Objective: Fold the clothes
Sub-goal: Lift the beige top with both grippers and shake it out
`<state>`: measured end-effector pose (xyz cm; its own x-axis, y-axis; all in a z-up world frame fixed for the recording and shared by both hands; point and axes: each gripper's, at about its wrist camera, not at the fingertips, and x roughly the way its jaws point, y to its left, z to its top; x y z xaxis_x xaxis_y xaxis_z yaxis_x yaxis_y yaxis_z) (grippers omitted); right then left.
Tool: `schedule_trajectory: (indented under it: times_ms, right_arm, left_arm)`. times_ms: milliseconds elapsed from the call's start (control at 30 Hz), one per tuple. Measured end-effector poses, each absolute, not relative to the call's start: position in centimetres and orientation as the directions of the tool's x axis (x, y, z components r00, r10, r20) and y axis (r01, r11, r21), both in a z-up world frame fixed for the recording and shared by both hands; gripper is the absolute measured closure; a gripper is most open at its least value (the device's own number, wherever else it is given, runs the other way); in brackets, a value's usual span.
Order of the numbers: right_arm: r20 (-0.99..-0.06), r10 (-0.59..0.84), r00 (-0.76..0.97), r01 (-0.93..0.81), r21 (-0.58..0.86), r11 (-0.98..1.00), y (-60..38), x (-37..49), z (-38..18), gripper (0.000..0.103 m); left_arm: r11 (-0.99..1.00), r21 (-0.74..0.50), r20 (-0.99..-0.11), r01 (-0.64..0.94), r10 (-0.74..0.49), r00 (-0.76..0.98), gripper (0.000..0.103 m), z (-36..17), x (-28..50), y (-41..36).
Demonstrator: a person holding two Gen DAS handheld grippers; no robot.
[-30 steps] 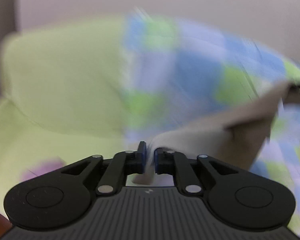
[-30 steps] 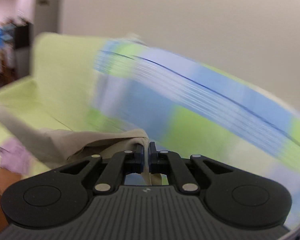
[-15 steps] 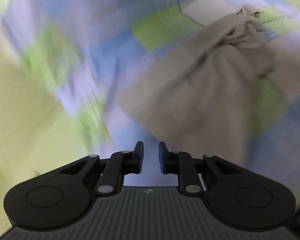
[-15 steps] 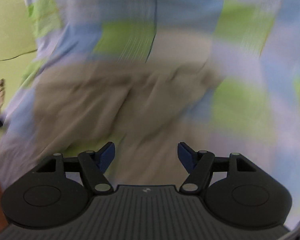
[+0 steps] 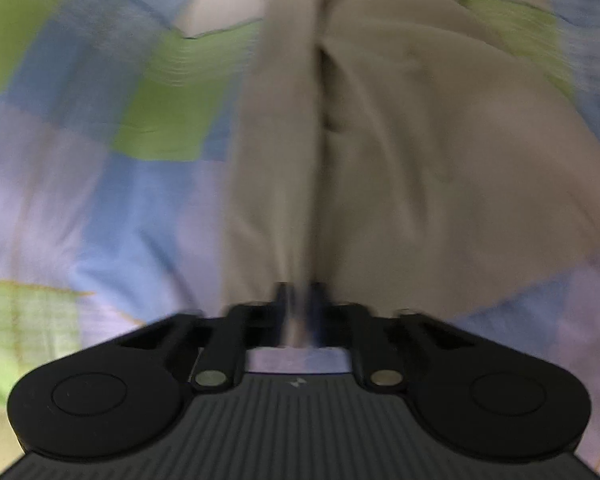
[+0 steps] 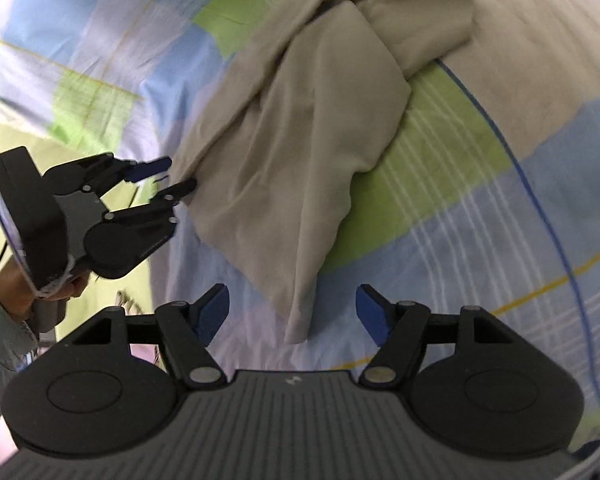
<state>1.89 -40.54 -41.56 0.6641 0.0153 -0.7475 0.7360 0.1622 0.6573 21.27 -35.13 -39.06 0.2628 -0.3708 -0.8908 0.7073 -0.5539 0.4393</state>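
Spread over blue, green and lilac checked bedding (image 6: 440, 184) lies the crumpled beige cotton garment (image 6: 300, 140). Right gripper (image 6: 293, 310) gapes wide above its hem; left gripper (image 6: 168, 178) parted at its edge, blurred in its own view. No writing legible.

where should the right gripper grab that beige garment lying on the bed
Probably the narrow end of the beige garment, the tip nearest the right gripper. That end tapers to a point on the checked sheet, directly ahead of the wide-open jaws, so come straight forward and low. The left gripper works the far corner.
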Motion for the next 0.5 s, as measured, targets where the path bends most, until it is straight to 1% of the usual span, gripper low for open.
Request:
schedule_trajectory:
  times_ms: [67, 133, 200, 267, 333, 367, 400, 500]
  right_arm:
    - [-0.745, -0.009, 0.667, 0.742, 0.663, 0.099, -40.1, 2.2, -42.3, 0.036]
    - [-0.737, -0.024, 0.676, 0.736, 0.674, 0.063, -39.6, 2.4, -42.5, 0.036]
    - [-0.728, -0.044, 0.684, 0.729, 0.683, 0.037, -38.9, 3.2, -43.0, 0.036]
    - [-0.722, -0.058, 0.689, 0.724, 0.689, 0.023, -38.4, 3.6, -43.3, 0.036]
    - [-0.717, -0.097, 0.69, 0.721, 0.693, 0.004, -37.9, 4.0, -44.0, 0.04]
    - [-0.714, -0.107, 0.692, 0.718, 0.696, 0.003, -37.8, 3.9, -44.1, 0.067]
    - [-0.717, -0.115, 0.687, 0.722, 0.692, -0.004, -37.7, 4.1, -44.5, 0.1]
    - [-0.692, -0.127, 0.711, 0.688, 0.722, -0.079, -37.8, 2.9, -44.4, 0.101]
  left_arm:
    - [-0.606, 0.446, -0.89, 0.659, -0.381, 0.251, 0.099, -39.0, 21.6, -34.9]
    - [-0.605, 0.444, -0.89, 0.661, -0.383, 0.247, 0.099, -38.9, 22.3, -35.1]
    - [-0.591, 0.451, -0.886, 0.669, -0.388, 0.255, 0.101, -39.1, 23.4, -35.8]
    - [-0.575, 0.412, -0.902, 0.707, -0.368, 0.226, 0.103, -38.9, 24.3, -36.5]
    - [-0.557, 0.369, -0.917, 0.744, -0.349, 0.193, 0.103, -38.6, 25.1, -36.9]
    - [-0.542, 0.345, -0.924, 0.767, -0.34, 0.175, 0.103, -38.4, 25.7, -37.0]
    - [-0.509, 0.303, -0.935, 0.806, -0.324, 0.146, 0.103, -38.0, 26.4, -37.2]
    - [-0.398, 0.184, -0.953, 0.899, -0.296, 0.065, 0.103, -36.2, 26.4, -36.7]
